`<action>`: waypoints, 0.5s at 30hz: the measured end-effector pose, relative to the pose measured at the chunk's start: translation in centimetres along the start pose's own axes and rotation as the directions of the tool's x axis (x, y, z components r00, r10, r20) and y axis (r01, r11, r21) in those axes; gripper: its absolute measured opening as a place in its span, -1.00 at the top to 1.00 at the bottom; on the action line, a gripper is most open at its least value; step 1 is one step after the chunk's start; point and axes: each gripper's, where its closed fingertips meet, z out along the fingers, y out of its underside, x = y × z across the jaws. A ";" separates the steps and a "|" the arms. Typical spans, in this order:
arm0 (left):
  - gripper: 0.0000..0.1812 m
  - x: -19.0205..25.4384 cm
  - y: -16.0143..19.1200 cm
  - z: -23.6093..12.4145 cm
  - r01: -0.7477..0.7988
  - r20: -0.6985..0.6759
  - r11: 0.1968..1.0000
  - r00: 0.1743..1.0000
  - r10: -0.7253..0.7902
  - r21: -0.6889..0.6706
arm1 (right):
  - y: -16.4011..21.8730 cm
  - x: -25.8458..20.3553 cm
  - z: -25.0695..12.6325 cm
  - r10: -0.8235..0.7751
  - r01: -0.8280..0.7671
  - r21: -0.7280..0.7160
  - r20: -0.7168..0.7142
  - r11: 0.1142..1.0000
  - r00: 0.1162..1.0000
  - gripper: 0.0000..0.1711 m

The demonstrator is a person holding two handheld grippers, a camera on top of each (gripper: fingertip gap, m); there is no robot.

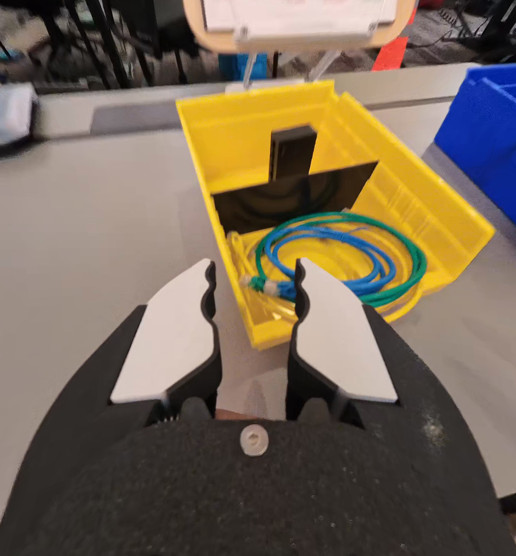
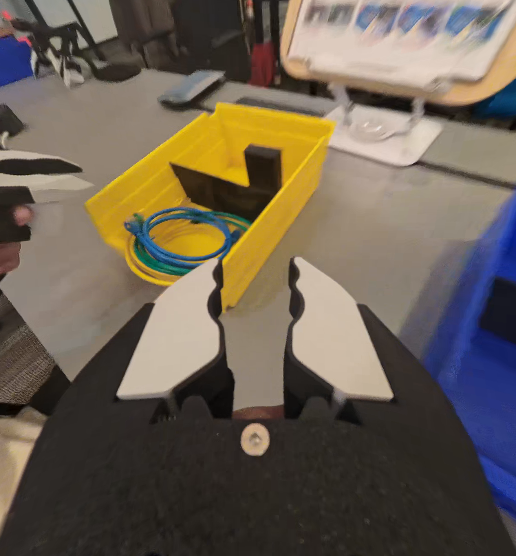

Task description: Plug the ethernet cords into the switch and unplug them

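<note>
Hovering over the grey tabletop point(image 1: 85, 240), left gripper point(image 1: 255, 266) with jaws apart and holding nothing, just short of the yellow bin point(image 1: 416, 210); right gripper point(image 2: 255, 263) likewise gaping and empty at the bin's near corner. Lying coiled in the bin's front compartment, blue ethernet cord point(image 1: 368, 255), green ethernet cord point(image 1: 413, 255) and a yellow cord point(image 2: 148, 275). Standing upright behind the black divider point(image 1: 281, 198), the black switch point(image 1: 291, 150). Sitting to the right, a blue bin point(image 1: 491, 144)

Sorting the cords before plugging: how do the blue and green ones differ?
The blue cord coils tighter, inside the green cord, whose loop is wider. The blue cord lies on top; the green cord sits lower. Both lie coiled, unplugged, in the yellow bin, plugs side by side.
</note>
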 end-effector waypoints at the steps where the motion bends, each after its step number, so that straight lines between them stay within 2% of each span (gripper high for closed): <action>1: 0.45 -0.4 1.4 0.4 0.027 -0.004 0.999 1.000 -0.027 -0.017 | 1.1 -0.9 1.8 0.013 -0.014 -0.017 -0.024 1.000 1.000 0.49; 5: 0.48 -0.4 4.1 2.7 0.061 -0.045 0.996 0.997 -0.064 -0.066 | 5.5 -2.2 7.2 0.020 -0.032 -0.065 -0.184 0.997 0.983 0.47; 6: 0.63 -0.4 4.4 3.4 0.061 -0.052 0.994 0.996 -0.065 -0.086 | 6.4 -2.1 8.2 0.005 -0.024 -0.080 -0.226 0.997 0.974 0.55; 7: 0.85 -0.8 4.7 3.9 0.055 -0.032 0.994 0.998 -0.058 -0.097 | 6.9 -1.8 9.0 -0.001 -0.023 -0.085 -0.274 0.996 0.962 0.78; 8: 0.89 -1.2 4.7 4.2 0.028 -0.012 0.995 0.999 -0.030 -0.098 | 7.3 -1.7 9.6 0.001 -0.029 -0.090 -0.302 0.995 0.953 0.91; 11: 0.95 -2.7 4.0 4.5 -0.052 0.085 0.995 0.995 0.059 -0.085 | 6.3 -2.0 9.9 -0.001 -0.025 -0.059 -0.408 0.998 0.913 0.94; 15: 0.96 -5.6 1.9 3.6 0.014 0.093 1.000 0.996 -0.013 -0.009 | 4.0 -4.4 10.5 -0.034 0.048 0.021 -0.435 0.999 0.900 0.94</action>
